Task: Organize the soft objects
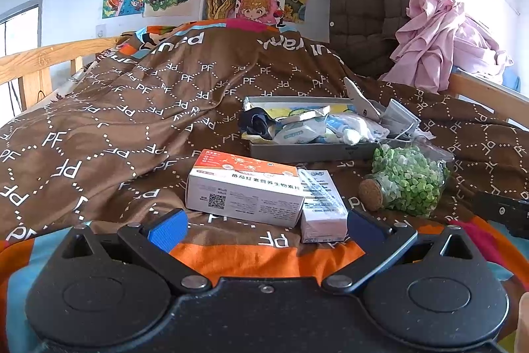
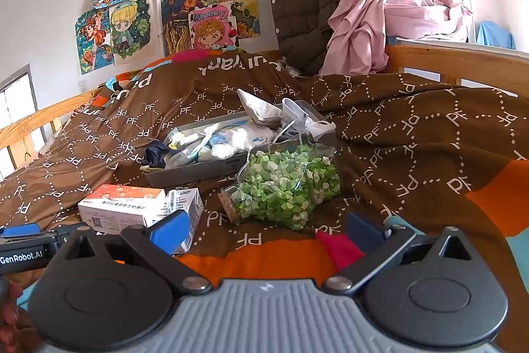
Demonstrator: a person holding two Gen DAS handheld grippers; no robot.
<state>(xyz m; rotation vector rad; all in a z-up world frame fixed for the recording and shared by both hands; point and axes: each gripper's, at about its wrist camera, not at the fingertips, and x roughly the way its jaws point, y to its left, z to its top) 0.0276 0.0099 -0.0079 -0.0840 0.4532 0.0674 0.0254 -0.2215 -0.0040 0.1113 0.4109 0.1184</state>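
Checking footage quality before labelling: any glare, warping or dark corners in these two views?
Left wrist view: bed rail bows from fisheye warp, corners vignetted dark. Right wrist view: window light blows out the pink clothes, and glare whitens items in the grey tray.

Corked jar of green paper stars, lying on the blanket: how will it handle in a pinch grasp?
The jar looks like clear glass: probably rigid, slick and breakable. It lies on its side, cork toward the boxes, so a push may roll it, though the soft blanket should damp that. Paper filling suggests it is light.
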